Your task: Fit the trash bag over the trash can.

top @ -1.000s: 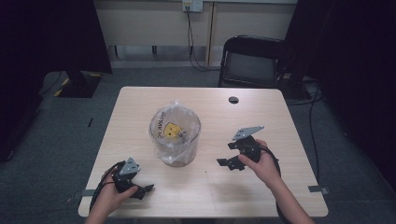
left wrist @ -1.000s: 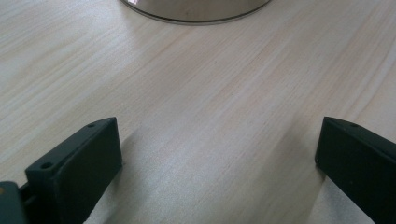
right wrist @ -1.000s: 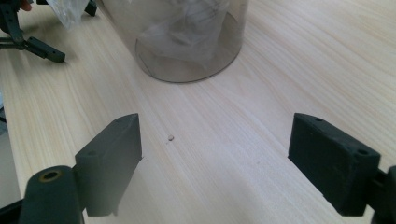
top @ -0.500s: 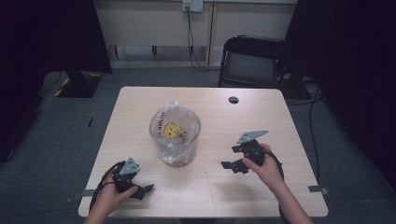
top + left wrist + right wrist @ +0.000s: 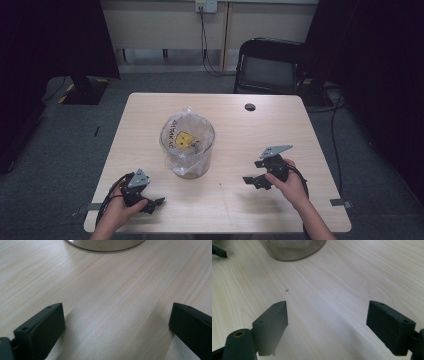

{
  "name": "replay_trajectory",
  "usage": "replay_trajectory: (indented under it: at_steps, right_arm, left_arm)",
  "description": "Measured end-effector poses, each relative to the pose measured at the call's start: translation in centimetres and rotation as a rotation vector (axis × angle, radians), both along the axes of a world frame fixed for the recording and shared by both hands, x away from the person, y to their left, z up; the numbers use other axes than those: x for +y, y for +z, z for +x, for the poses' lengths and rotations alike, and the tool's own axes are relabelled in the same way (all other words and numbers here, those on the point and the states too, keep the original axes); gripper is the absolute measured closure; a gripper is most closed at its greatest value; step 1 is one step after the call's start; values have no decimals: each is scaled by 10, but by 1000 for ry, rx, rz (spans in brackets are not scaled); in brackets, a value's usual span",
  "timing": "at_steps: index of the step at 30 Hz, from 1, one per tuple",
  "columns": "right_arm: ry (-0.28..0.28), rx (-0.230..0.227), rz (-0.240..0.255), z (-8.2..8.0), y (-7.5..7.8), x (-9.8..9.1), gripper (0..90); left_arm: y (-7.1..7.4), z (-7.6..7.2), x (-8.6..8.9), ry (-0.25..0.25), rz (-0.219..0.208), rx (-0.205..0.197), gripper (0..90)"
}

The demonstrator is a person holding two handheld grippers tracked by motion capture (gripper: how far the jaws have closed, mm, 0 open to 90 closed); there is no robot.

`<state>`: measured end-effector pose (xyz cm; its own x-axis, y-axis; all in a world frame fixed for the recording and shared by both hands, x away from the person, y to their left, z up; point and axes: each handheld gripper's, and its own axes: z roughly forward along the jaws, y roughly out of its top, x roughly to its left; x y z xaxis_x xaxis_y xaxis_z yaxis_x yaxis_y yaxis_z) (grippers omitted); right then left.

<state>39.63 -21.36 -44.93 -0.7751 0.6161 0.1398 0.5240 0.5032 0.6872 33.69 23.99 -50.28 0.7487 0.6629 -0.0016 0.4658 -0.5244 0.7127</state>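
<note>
Now both hand-held grippers are held spread and empty over the worktop (image 5: 310, 130).
Between the left hand-held gripper (image 5: 156, 202) and the right hand-held gripper (image 5: 251, 176), the bag-lined clear container (image 5: 187, 147) is seen standing farther back, untouched.

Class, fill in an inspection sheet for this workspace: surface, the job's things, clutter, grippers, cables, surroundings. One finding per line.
Surface: light wooden table, with a round hole near the far edge.
Job's things: clear round container lined with a plastic bag, upright at the table's middle; something yellow inside.
Clutter: a tiny speck on the wood.
Grippers: left gripper open, low at the near left corner; right gripper open, near the right side; nothing between either one's fingers.
Cables: black cable loops from the left gripper; wall cables behind.
Surroundings: black chair, grey floor.
</note>
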Motion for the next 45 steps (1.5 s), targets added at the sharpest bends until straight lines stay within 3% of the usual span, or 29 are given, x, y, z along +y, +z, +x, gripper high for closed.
replay_trajectory:
  at_steps: [10,29,45]
  right_arm:
    - [-24,-5,14,-2,-8,-17,164]
    - [-47,-32,-71,-5,-27,-45,162]
    - [-74,-38,-101,-9,-38,-62,161]
  left_arm:
    - [0,0,0,0,0,0,0]
    - [0,0,0,1,0,1,0]
    - [0,0,0,-1,3,0,0]
